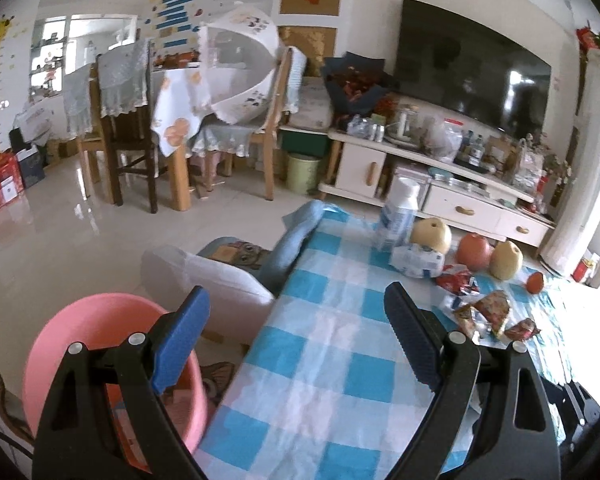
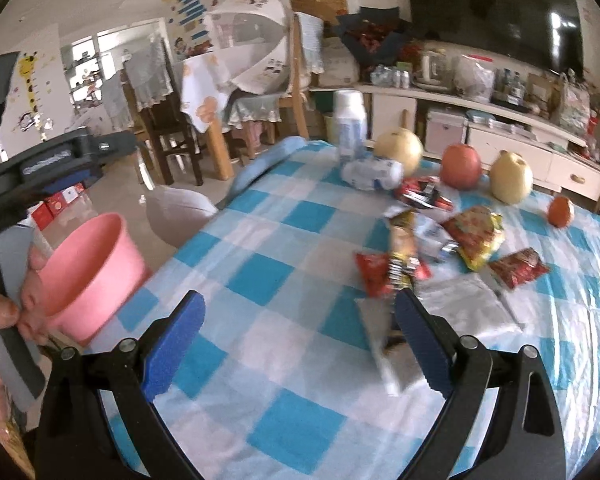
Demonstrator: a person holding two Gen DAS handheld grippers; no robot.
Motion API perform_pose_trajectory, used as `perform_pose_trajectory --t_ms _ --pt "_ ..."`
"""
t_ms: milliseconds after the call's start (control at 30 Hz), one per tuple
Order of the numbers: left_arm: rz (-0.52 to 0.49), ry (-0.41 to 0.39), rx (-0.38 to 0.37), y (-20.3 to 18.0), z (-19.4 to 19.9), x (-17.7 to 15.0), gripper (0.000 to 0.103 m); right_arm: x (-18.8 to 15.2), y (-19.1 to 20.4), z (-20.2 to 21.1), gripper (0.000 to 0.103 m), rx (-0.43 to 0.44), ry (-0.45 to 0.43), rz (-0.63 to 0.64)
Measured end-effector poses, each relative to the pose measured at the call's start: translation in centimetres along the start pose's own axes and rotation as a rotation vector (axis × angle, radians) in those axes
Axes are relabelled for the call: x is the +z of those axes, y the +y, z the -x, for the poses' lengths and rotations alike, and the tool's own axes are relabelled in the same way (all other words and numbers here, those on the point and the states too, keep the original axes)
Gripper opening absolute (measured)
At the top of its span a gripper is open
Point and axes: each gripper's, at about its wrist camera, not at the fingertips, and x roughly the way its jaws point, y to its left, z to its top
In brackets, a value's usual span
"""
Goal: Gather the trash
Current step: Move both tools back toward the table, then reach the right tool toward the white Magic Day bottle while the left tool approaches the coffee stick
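Observation:
Several crumpled snack wrappers (image 2: 476,236) lie in a loose cluster on the blue-and-white checked tablecloth (image 2: 284,272); the left wrist view shows them at the right (image 1: 488,312). A crushed plastic bottle (image 2: 374,172) and white paper (image 2: 460,308) lie among them. A pink bin (image 1: 100,332) stands off the table's left edge, also in the right wrist view (image 2: 96,268). My left gripper (image 1: 296,336) is open over the table's left edge, with nothing between its pads. My right gripper (image 2: 300,340) is open above the cloth, and its right finger is near the closest wrappers.
An upright white bottle (image 2: 350,124), two pears (image 2: 400,146), an apple (image 2: 460,166) and a small orange (image 2: 560,210) stand at the table's far side. A white cushioned seat (image 1: 204,280) is beside the table. A hand (image 2: 32,276) holds a grey handle near the bin.

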Motion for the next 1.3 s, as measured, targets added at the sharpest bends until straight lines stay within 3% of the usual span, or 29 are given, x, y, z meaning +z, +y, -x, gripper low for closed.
perform_pose_trajectory --t_ms 267,467,700,800,1000,1167,1300 --pt "-0.06 0.064 -0.066 -3.9 -3.1 -2.3 0.089 1.2 -6.6 -1.6 0.095 0.001 0.027 -0.093" --pt "-0.137 0.143 -0.154 -7.8 -6.1 -4.9 0.089 5.9 -10.0 -5.8 0.095 0.01 0.062 -0.066" --pt "-0.173 0.156 -0.162 -9.0 -7.6 -5.7 0.089 11.5 -10.3 -13.7 0.094 0.079 0.156 -0.037" --pt "-0.16 0.161 -0.171 -8.8 -8.1 -5.7 0.089 13.2 -10.4 -17.4 0.082 0.082 0.209 -0.018" --pt "-0.137 0.178 -0.176 -8.0 -9.1 -5.8 0.089 14.5 -11.4 -22.3 0.081 0.098 0.295 -0.043" --pt "-0.138 0.2 -0.18 -8.0 -9.7 -6.1 0.089 15.4 -11.8 -23.5 0.081 0.126 0.281 -0.054" --pt "-0.149 0.209 -0.183 -8.3 -9.8 -6.3 0.089 15.3 -11.4 -24.0 0.072 0.094 0.283 0.008"
